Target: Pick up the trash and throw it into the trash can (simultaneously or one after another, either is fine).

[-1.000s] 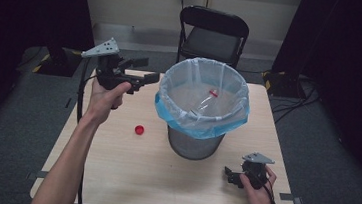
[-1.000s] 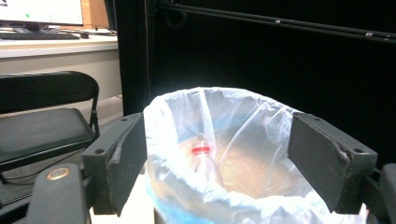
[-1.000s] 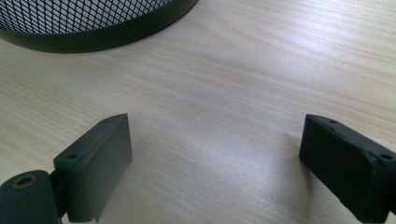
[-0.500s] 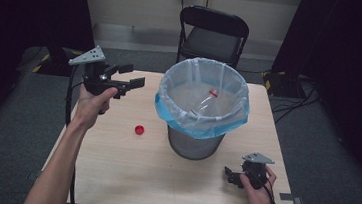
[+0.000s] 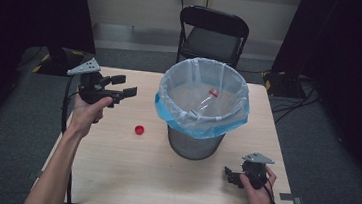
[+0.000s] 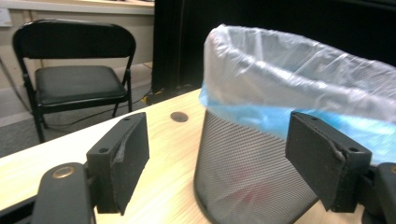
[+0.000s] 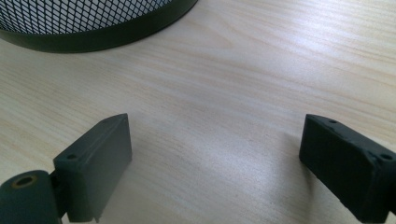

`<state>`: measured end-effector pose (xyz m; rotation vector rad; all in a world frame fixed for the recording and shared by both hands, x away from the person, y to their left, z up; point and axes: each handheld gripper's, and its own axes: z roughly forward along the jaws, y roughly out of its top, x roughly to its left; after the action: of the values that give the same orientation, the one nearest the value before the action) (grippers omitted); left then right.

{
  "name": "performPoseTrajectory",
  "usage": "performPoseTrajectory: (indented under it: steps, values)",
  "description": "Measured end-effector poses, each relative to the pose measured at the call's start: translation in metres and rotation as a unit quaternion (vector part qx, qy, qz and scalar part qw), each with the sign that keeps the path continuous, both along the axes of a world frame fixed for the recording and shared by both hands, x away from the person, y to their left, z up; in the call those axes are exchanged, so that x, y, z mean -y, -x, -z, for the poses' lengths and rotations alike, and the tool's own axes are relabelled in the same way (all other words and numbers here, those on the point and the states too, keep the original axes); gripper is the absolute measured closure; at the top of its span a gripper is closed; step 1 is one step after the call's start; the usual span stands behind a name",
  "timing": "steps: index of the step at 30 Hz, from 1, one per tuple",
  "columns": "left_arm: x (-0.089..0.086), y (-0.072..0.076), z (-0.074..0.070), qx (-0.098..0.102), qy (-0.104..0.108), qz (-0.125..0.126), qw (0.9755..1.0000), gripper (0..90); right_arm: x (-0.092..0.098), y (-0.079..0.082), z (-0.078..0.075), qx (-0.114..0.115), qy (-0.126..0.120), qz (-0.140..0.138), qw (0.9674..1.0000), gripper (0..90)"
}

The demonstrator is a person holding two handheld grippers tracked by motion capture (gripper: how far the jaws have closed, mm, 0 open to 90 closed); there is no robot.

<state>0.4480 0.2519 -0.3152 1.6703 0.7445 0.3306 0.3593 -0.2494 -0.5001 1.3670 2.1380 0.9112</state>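
Count at table (image 5: pixel 126 177): 1 table. 1 mesh bin (image 5: pixel 196 141) with 1 plastic liner (image 5: pixel 166 106). Inside it, 1 clear bottle (image 5: pixel 204 103). 1 red cap (image 5: pixel 139 129) on the tabletop. 2 handheld grippers: left gripper (image 5: pixel 123 86), right gripper (image 5: pixel 230 176). 1 folding chair (image 5: pixel 210 34) behind.

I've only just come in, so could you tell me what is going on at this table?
A person is working at a wooden table with a tool in each hand. A clear plastic bottle with a red cap lies inside the lined mesh bin. The left tool is held in the air beside the bin, jaws open and empty, having just closed slightly. A loose red cap lies on the table below it, untouched. The right tool rests low near the table's front edge, open and empty.
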Motion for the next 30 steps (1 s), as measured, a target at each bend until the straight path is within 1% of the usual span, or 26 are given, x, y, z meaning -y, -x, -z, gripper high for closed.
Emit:
performPoseTrajectory:
  steps: [3,5,6,9,10,11,13,15,16,18,20,21,23,25,27,29,30]
  values:
    - [-0.003,0.0,0.006,0.0,-0.011,-0.005,0.9999,21.6,0.0,0.0,0.0,0.0,0.0,0.0,1.0,8.5]
    - [-0.004,0.0,0.011,-0.007,-0.006,-0.005,0.9999,21.7,0.0,0.0,0.0,0.0,0.0,0.0,1.0,8.5]
    - [-0.005,0.0,0.014,-0.015,0.0,-0.001,0.9999,21.7,0.0,0.0,0.0,0.0,0.0,0.0,1.0,8.5]
    - [-0.005,0.0,0.023,-0.02,-0.014,-0.01,0.9996,21.7,0.0,0.0,0.0,0.0,0.0,0.0,1.0,8.5]
    - [-0.005,0.001,0.026,-0.017,-0.015,-0.014,0.9997,22.0,0.0,0.0,0.0,0.001,0.0,-0.001,1.0,8.5]
    - [-0.006,0.001,0.028,-0.018,-0.015,-0.016,0.9996,23.2,0.0,0.0,0.0,0.0,0.0,0.0,1.0,8.5]
    - [-0.007,0.0,0.036,-0.033,-0.011,-0.014,0.9993,23.5,0.0,0.0,0.0,0.0,0.0,0.0,1.0,8.5]
    - [-0.007,0.0,0.041,-0.032,-0.016,-0.024,0.9991,24.1,0.0,0.0,0.0,0.001,0.0,-0.001,1.0,8.5]
    - [-0.007,-0.001,0.045,-0.036,-0.02,-0.024,0.9988,24.4,0.0,0.0,0.0,0.0,0.0,0.0,1.0,8.5]
    - [-0.005,-0.002,0.052,-0.049,-0.031,-0.019,0.9981,24.4,0.0,0.0,0.0,0.0,0.0,0.0,1.0,8.5]
    - [-0.003,-0.003,0.057,-0.05,-0.041,-0.024,0.9976,24.4,0.0,0.0,0.0,0.0,0.0,0.0,1.0,8.5]
    - [-0.003,-0.004,0.061,-0.057,-0.041,-0.021,0.9973,24.4,0.0,0.0,0.0,0.0,0.0,0.0,1.0,8.5]
    - [-0.002,-0.006,0.068,-0.066,-0.046,-0.023,0.9965,24.3,0.0,0.0,0.0,0.0,0.0,0.0,1.0,8.5]
    - [-0.001,-0.009,0.075,-0.078,-0.059,-0.019,0.995,24.4,0.0,0.0,0.0,0.0,0.0,0.001,1.0,8.5]
    - [0.0,-0.01,0.084,-0.08,-0.072,-0.026,0.9938,24.9,0.0,0.0,0.0,0.0,0.0,0.0,1.0,8.5]
    - [0.002,-0.011,0.093,-0.089,-0.077,-0.026,0.9928,25.6,0.0,0.0,0.0,0.0,0.0,0.0,1.0,8.5]
    - [0.002,-0.013,0.097,-0.095,-0.084,-0.023,0.9916,25.6,0.0,0.0,0.0,0.0,0.0,0.0,1.0,8.5]
